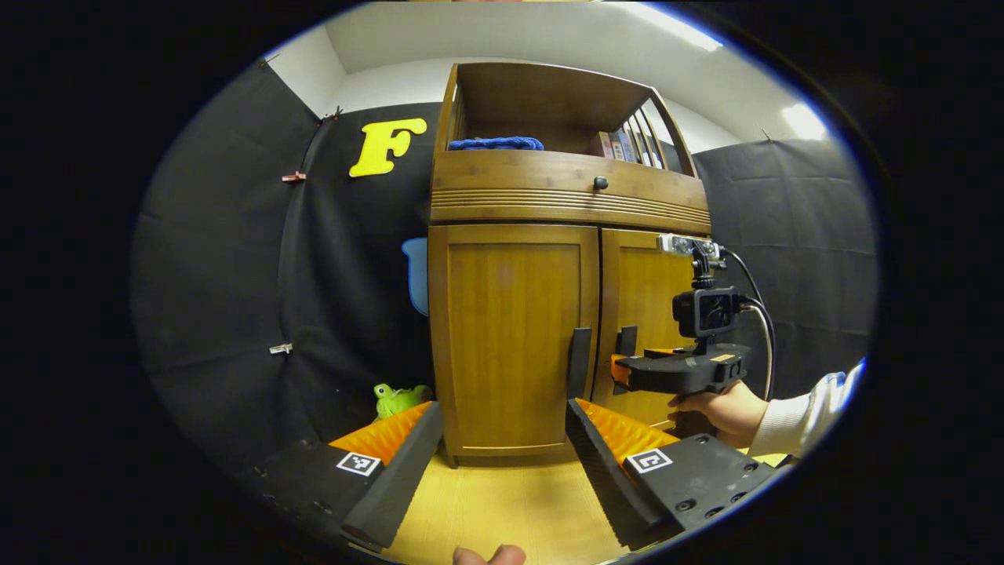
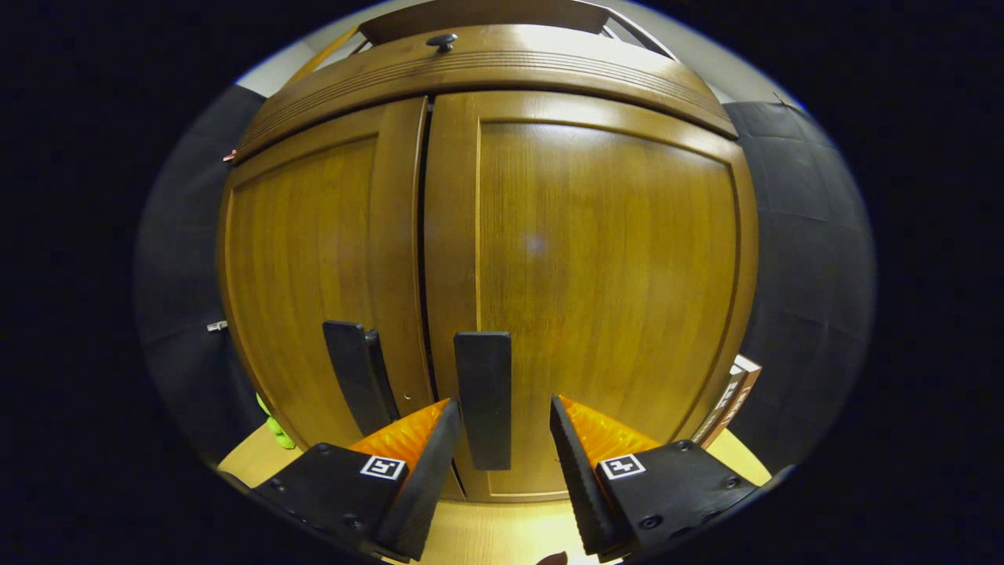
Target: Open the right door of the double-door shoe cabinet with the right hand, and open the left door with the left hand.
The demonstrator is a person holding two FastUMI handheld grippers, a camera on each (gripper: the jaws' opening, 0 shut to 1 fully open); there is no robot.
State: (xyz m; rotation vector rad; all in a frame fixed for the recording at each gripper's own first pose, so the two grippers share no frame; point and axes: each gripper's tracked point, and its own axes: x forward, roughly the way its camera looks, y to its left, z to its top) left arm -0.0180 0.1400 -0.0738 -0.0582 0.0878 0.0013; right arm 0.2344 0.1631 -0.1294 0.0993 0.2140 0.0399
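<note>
Both doors of the brown wooden double-door shoe cabinet (image 1: 514, 337) shut. Right gripper (image 2: 498, 447) at the right door (image 2: 604, 298), fingers spread wide on either side of its flat black vertical handle (image 2: 484, 396), gripping nothing, apparently not yet touching. Best closed squarely on the handle before pulling outward along the hinge arc. Left gripper (image 1: 502, 447) farther back, fingers wide apart and empty, facing the left door (image 1: 514, 337). Pale wooden floor (image 1: 502, 502); black cloth booth walls; green toy (image 1: 396, 399) beside the cabinet.
</note>
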